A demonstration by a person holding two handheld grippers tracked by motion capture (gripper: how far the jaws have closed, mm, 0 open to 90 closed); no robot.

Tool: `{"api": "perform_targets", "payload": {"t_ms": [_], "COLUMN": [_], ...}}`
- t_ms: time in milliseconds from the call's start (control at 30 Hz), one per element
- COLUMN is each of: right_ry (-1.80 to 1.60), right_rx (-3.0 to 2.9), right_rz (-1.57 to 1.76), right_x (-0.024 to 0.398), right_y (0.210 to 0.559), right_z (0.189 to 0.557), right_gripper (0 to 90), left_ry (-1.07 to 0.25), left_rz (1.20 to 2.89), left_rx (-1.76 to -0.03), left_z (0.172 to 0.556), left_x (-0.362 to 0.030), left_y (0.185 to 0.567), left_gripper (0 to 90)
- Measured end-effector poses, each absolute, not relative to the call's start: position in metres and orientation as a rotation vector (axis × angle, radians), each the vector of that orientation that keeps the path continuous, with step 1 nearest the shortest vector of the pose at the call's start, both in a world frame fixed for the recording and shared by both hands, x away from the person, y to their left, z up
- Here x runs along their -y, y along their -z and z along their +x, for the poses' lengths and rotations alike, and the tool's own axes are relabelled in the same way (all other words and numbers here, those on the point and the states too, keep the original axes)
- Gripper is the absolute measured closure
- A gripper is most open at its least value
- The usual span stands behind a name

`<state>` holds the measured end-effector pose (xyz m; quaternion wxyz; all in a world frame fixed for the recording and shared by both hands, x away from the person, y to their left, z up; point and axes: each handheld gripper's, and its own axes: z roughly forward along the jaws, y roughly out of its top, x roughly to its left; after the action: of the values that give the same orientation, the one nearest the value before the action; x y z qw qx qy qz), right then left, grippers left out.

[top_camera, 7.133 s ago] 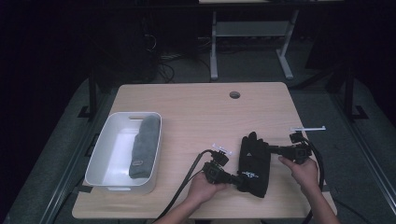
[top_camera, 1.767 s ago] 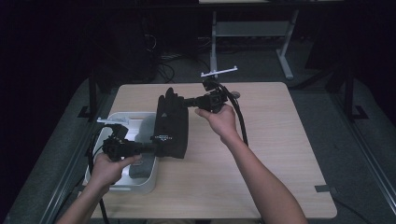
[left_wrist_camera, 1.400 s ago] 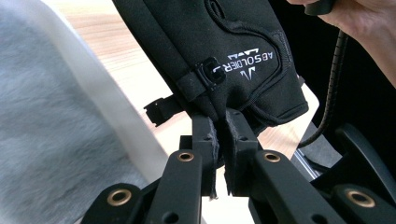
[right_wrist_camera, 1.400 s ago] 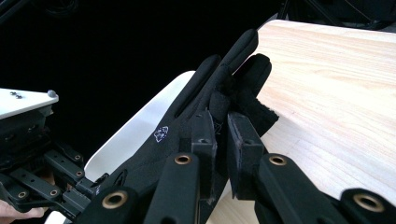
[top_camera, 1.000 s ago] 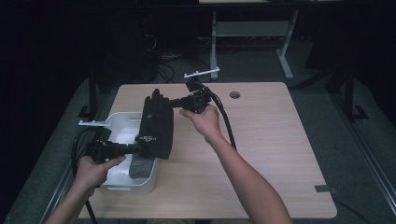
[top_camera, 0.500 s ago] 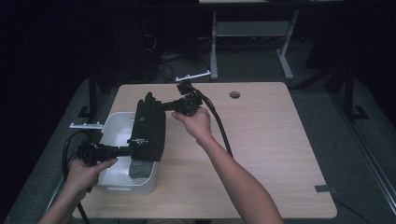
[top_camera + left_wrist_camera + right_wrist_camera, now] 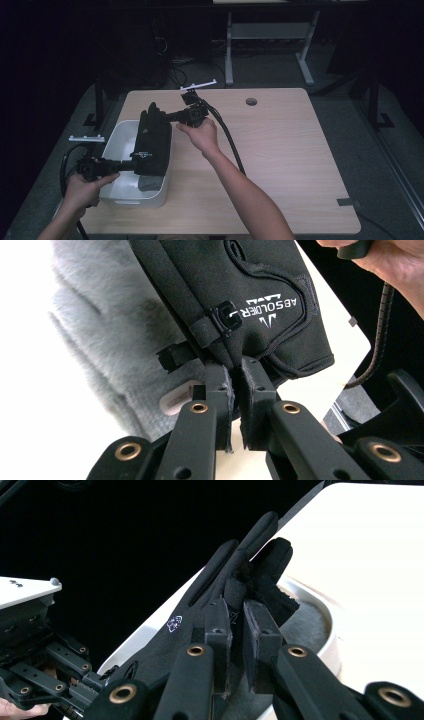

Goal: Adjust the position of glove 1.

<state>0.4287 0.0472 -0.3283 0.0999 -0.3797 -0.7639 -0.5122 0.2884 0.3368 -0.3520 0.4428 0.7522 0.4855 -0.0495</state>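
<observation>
A black glove (image 7: 153, 141) with white lettering hangs stretched between both grippers above the white bin (image 7: 116, 141). My left gripper (image 7: 131, 163) is shut on the glove's cuff (image 7: 260, 340), near its clip. My right gripper (image 7: 169, 118) is shut on the glove's finger end (image 7: 250, 565). A grey fuzzy glove (image 7: 110, 335) lies in the bin beneath; a corner of it (image 7: 150, 183) shows under the black glove. In the right gripper view the left gripper's body (image 7: 35, 655) sits at the lower left.
The wooden table (image 7: 280, 160) spreads to the right of the bin, with a round cable hole (image 7: 251, 101) near its far edge. Cables trail from both grippers. A desk frame (image 7: 270, 45) and dark floor lie beyond the table.
Both hands have carried the black glove leftward and slightly down, from mid-table to over the bin. Both grips have held.
</observation>
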Motion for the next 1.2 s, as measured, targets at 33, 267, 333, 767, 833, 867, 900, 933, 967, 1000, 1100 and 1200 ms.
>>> {"api": "perform_targets", "payload": {"t_ms": [33,267,333,767,833,867,900,933,967,1000,1100,1200], "right_ry": [1.512,1.48,1.473,1.386,1.38,1.373,1.368,1.364,1.364,1.358,1.333,1.32], "right_rx": [2.264,2.279,2.285,2.309,2.304,2.311,2.305,2.309,2.309,2.305,2.31,2.32], "right_rz": [-1.118,-1.108,-1.104,-1.108,-1.112,-1.108,-1.117,-1.116,-1.114,-1.116,-1.118,-1.119], "right_x": [-0.049,-0.061,-0.064,-0.072,-0.072,-0.072,-0.072,-0.072,-0.072,-0.072,-0.073,-0.073], "right_y": [0.329,0.34,0.343,0.36,0.362,0.364,0.365,0.367,0.368,0.368,0.372,0.372], "right_z": [0.428,0.428,0.428,0.427,0.426,0.427,0.426,0.427,0.427,0.427,0.428,0.428], "right_gripper": [82.2,82.1,82.2,82.0,81.9,81.9,81.7,81.6,81.5,81.2,80.0,78.5], "left_ry": [0.122,0.127,0.125,0.142,0.148,0.144,0.146,0.154,0.157,0.158,0.17,0.16], "left_rz": [1.868,1.872,1.88,1.932,1.924,1.93,1.919,1.918,1.921,1.922,1.929,1.956], "left_rx": [-1.208,-1.241,-1.243,-1.257,-1.261,-1.261,-1.267,-1.269,-1.273,-1.276,-1.271,-1.265], "left_z": [0.288,0.285,0.285,0.284,0.284,0.284,0.284,0.285,0.284,0.284,0.284,0.284], "left_x": [-0.339,-0.348,-0.349,-0.35,-0.351,-0.352,-0.353,-0.353,-0.353,-0.354,-0.353,-0.351], "left_y": [0.353,0.361,0.364,0.374,0.374,0.375,0.376,0.377,0.378,0.379,0.381,0.381], "left_gripper": [84.5,84.5,84.5,84.0,83.9,83.8,83.5,83.3,83.0,82.8,80.5,77.5]}}
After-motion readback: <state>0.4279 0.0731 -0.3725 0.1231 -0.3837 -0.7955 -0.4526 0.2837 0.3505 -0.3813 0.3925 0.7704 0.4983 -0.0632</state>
